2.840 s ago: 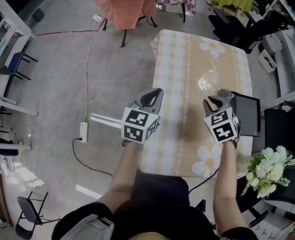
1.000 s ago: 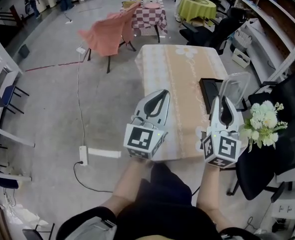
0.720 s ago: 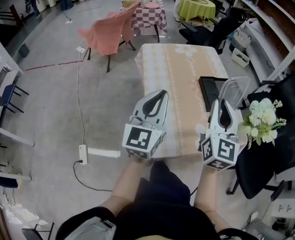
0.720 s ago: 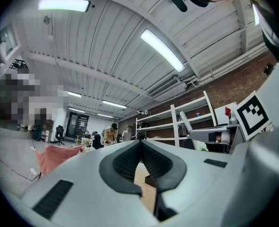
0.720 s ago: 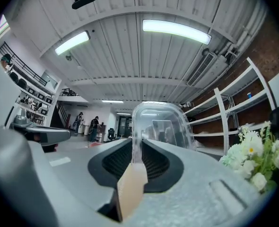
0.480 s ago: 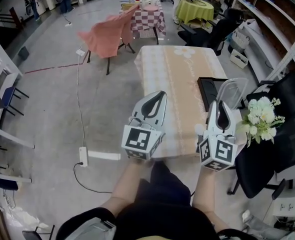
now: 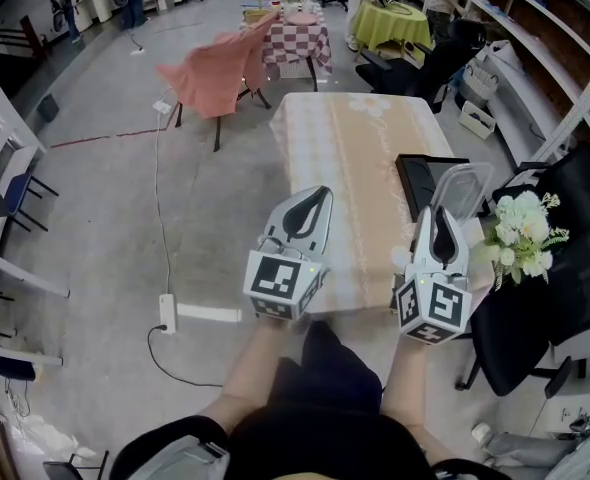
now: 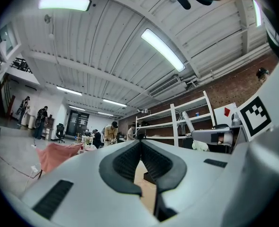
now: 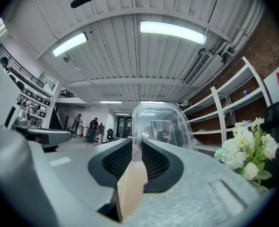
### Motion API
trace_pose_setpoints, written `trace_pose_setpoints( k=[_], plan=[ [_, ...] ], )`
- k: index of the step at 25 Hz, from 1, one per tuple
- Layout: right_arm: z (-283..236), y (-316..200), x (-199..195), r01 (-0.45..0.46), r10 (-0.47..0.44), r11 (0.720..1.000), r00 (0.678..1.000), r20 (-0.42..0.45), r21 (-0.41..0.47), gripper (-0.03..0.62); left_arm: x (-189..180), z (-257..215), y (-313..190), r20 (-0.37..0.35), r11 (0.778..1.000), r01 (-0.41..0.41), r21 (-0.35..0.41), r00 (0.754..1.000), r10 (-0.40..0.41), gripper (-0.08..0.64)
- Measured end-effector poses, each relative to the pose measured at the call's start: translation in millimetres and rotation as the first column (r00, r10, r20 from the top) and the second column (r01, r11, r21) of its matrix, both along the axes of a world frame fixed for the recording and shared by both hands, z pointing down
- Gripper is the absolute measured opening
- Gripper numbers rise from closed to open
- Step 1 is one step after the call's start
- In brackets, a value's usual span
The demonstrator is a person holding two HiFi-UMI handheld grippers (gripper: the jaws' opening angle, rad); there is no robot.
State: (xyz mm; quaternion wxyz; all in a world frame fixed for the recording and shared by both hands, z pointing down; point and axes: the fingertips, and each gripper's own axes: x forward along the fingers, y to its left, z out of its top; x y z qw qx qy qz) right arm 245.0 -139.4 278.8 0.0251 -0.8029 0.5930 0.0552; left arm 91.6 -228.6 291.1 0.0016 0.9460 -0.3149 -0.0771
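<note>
My right gripper (image 9: pixel 135 145) is clamped on the rim of a clear plastic container (image 9: pixel 161 123), apparently empty. It stands up from the jaws, in line with them, over the black tray (image 7: pixel 422 180) at the table's (image 7: pixel 347 138) right edge. My left gripper (image 8: pixel 140 144), jaws pressed together on nothing, hangs by the table's near edge, the farther of the two from the container.

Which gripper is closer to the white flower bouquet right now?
Right. The right gripper, shut on a clear plastic container, is just left of the white flower bouquet; the left gripper hangs farther left, shut and empty.
</note>
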Motion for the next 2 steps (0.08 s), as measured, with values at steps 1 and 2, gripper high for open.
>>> trace_pose_setpoints(
  k=[1, 2],
  plan=[
    [0.5, -0.1, -1.1, 0.002, -0.002, 1.0, 1.0, 0.001, -0.001, 0.067, -1.4, 0.2, -0.4, 0.001, 1.0, 0.002, -0.003, 1.0, -0.002, 0.015],
    [1.0, -0.3, -2.1, 0.003, -0.003, 1.0, 1.0, 0.002, -0.002, 0.067, -2.9, 0.1, -0.8, 0.003, 1.0, 0.005, -0.007, 1.0, -0.005, 0.015]
  ],
)
